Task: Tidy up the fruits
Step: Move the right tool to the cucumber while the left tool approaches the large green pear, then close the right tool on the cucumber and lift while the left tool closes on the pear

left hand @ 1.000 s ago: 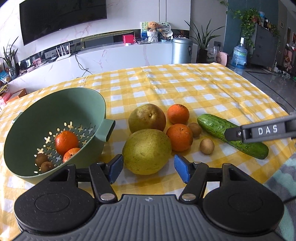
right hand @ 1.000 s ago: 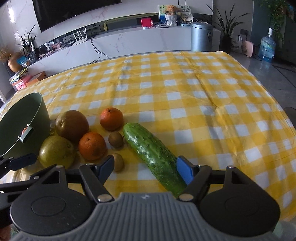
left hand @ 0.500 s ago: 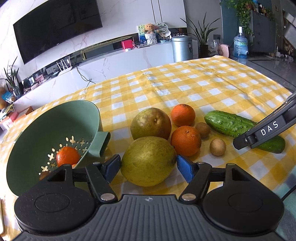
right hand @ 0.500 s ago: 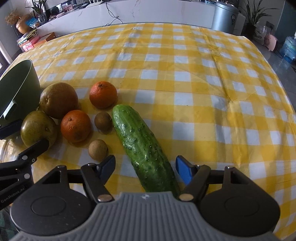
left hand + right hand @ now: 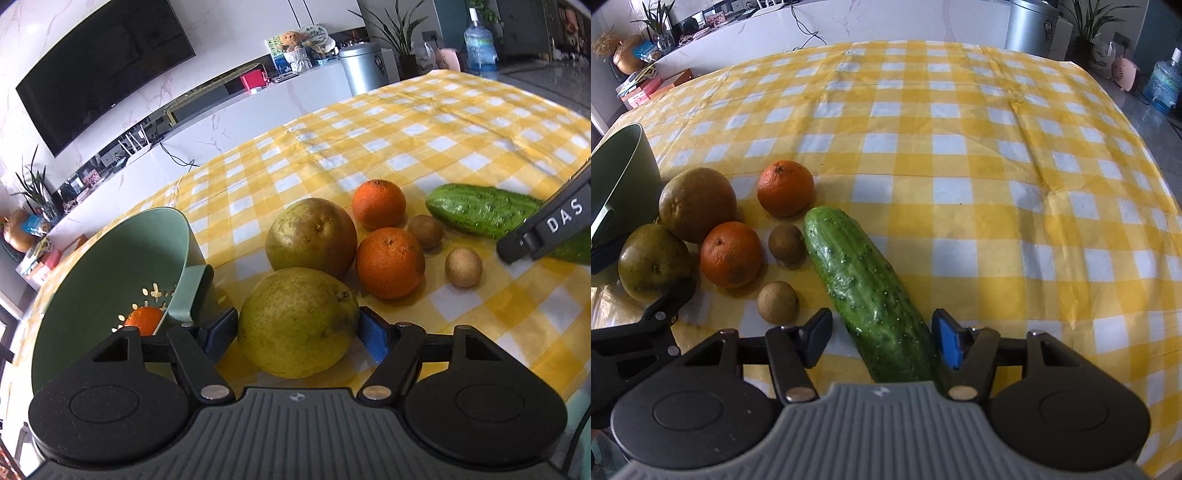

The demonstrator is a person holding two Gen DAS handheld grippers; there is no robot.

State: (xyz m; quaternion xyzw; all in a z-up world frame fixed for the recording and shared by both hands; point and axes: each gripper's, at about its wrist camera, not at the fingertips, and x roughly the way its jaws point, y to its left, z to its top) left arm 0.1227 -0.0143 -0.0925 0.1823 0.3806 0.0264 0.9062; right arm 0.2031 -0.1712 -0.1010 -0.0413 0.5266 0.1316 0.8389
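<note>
My left gripper is open, its blue pads on either side of a large yellow-green pear; whether they touch it I cannot tell. Behind it lie a second pear, two oranges and two small brown kiwis. A green colander at left holds an orange. My right gripper is open around the near end of a cucumber, with gaps on both sides.
The table has a yellow checked cloth. The colander's side stands at the far left of the right wrist view. A white counter, a bin and a water bottle stand beyond the table.
Both grippers moved forward and lower. The pear now sits between the left pads, and the cucumber's near end between the right pads. No fruit has moved.
</note>
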